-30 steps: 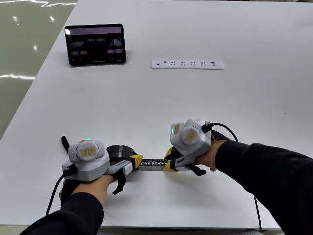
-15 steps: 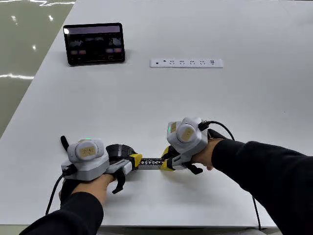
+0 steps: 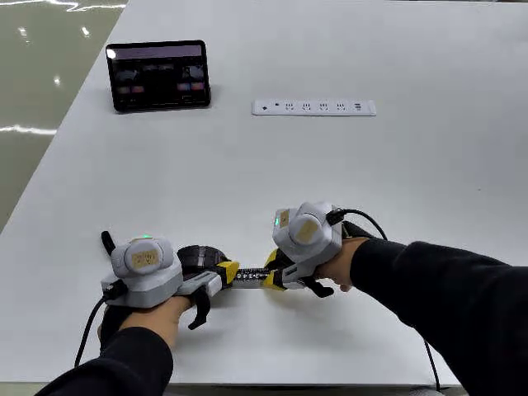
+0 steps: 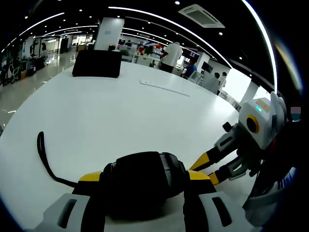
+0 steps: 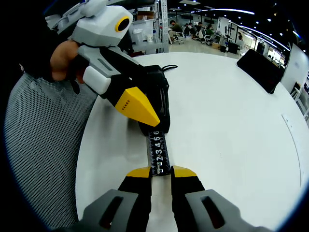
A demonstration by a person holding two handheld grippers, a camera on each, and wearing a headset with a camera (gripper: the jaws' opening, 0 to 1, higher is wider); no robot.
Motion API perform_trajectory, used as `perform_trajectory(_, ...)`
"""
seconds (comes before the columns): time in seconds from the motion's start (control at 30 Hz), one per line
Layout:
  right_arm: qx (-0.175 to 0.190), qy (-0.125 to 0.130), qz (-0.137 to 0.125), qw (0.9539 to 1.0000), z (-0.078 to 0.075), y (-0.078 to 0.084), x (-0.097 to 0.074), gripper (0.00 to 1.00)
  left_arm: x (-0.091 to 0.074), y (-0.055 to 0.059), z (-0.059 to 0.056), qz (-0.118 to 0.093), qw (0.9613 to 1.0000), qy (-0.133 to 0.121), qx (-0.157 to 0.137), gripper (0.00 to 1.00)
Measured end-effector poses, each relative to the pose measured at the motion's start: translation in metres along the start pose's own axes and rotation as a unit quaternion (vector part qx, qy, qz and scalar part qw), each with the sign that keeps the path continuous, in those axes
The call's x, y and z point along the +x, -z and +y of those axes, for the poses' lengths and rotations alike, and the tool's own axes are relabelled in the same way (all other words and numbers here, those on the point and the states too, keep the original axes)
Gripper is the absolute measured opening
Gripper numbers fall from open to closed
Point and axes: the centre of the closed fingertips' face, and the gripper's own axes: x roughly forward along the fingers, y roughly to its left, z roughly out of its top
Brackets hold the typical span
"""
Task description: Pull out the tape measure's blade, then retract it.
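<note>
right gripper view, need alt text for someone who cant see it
The right hand-held gripper pinches the end of a numbered blade, pulled a short way out of a black tape measure. The left hand-held gripper, yellow-tipped and held in a person's hand, clamps the tape measure on a white table.

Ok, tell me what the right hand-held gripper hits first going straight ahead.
Likely the tape measure's black case, straight along the short blade that the right hand-held gripper pinches; the left hand-held gripper holds it.
</note>
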Motion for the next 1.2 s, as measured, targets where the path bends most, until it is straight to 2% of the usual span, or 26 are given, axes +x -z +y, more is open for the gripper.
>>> perform_trajectory(0.17, 0.013, -0.002, -0.003, 0.9999, 0.0, -0.003, 0.002, 0.1, 0.0, 0.0, 0.0, -0.001, 1.0, 0.001, -0.001, 0.61)
perform_trajectory(1.03, 0.01, -0.003, -0.009, 0.9999, 0.0, -0.012, 0.01, 0.1, -0.001, -0.001, 0.0, -0.001, 1.0, 0.002, -0.007, 0.6)
perform_trajectory(1.2, 0.02, -0.006, -0.013, 0.9997, 0.0, -0.012, 0.008, 0.1, -0.001, -0.001, 0.001, -0.001, 1.0, 0.002, -0.003, 0.6)
